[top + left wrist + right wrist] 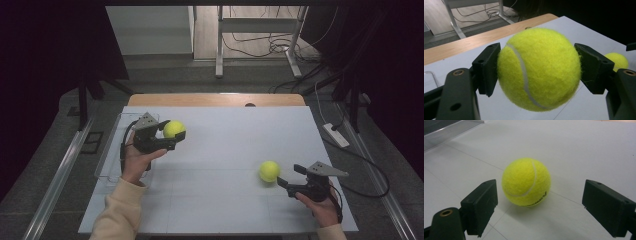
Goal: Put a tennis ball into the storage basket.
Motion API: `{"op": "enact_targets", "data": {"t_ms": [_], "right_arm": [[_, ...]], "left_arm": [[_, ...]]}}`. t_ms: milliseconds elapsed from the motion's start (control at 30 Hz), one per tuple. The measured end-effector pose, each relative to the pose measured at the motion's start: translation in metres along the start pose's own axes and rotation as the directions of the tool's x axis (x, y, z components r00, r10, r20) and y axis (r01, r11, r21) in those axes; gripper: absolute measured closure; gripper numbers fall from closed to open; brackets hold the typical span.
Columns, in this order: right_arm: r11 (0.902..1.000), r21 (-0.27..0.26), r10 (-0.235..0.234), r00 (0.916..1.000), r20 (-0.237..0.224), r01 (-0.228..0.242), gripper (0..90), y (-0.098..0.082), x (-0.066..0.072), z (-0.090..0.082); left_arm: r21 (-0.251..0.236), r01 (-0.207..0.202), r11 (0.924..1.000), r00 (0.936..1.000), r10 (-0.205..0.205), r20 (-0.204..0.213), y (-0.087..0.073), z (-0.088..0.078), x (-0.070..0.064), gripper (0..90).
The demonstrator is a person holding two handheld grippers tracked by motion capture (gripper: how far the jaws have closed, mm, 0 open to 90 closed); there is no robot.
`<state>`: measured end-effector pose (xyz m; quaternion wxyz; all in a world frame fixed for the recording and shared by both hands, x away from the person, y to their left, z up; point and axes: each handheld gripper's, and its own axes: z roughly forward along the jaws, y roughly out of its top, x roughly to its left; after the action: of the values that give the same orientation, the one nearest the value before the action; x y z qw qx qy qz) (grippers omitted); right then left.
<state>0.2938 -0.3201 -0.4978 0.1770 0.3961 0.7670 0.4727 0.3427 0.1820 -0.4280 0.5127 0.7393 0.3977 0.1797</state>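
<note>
Your left gripper (170, 135) is clamped on one ball (539, 68) beside the tray (107, 150), probably for dropping in, while your right gripper (544, 207) gapes at the other ball (526, 181).

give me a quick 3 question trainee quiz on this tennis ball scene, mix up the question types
1. True or false: the left gripper is clamped on a fuzzy yellow-green tennis ball.
2. Where is the second fuzzy yellow-green tennis ball relative to the right gripper?
A. squeezed between its pads
B. resting on the white table just ahead of its spread jaws
C. inside the clear plastic tray
3. Fill in: the clear plastic tray lies at the table's ____ edge in the high view.

Key
1. True: both pads press into the ball, which is lifted off the table.
2. B
3. left
</note>
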Motion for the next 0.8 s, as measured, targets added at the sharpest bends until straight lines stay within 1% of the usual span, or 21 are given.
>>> {"op": "enact_targets", "data": {"t_ms": [233, 433, 500, 533, 567, 800], "right_arm": [[1.0, 0.0, 0.0, 1.0, -0.003, 0.0, 12.8, 0.0, 0.001, 0.001], [1.0, 0.003, -0.003, 1.0, -0.002, 0.003, 12.8, 0.0, 0.001, 0.001], [1.0, 0.001, -0.001, 1.0, -0.003, 0.001, 12.8, 0.0, 0.001, 0.001], [1.0, 0.001, -0.001, 1.0, -0.004, 0.001, 12.8, 0.0, 0.001, 0.001], [1.0, 0.0, 0.0, 1.0, -0.003, 0.0, 12.8, 0.0, 0.001, 0.001], [1.0, 0.001, -0.001, 1.0, -0.004, 0.001, 12.8, 0.0, 0.001, 0.001]], "left_arm": [[-0.015, 0.021, 0.9997, 0.9996, -0.021, -0.02, -0.001, -0.006, 0.008, 26.5], [-0.023, 0.03, 0.9993, 0.9988, -0.031, -0.039, -0.001, -0.01, 0.014, 26.5], [-0.026, 0.035, 0.9991, 0.998, -0.037, -0.052, -0.002, -0.012, 0.018, 26.5], [-0.026, 0.035, 0.9991, 0.998, -0.037, -0.052, -0.002, -0.012, 0.018, 26.6], [-0.027, 0.038, 0.9989, 0.9976, -0.04, -0.057, -0.003, -0.014, 0.021, 26.5], [-0.027, 0.054, 0.9982, 0.995, -0.056, -0.083, -0.006, -0.017, 0.03, 26.6]]}}
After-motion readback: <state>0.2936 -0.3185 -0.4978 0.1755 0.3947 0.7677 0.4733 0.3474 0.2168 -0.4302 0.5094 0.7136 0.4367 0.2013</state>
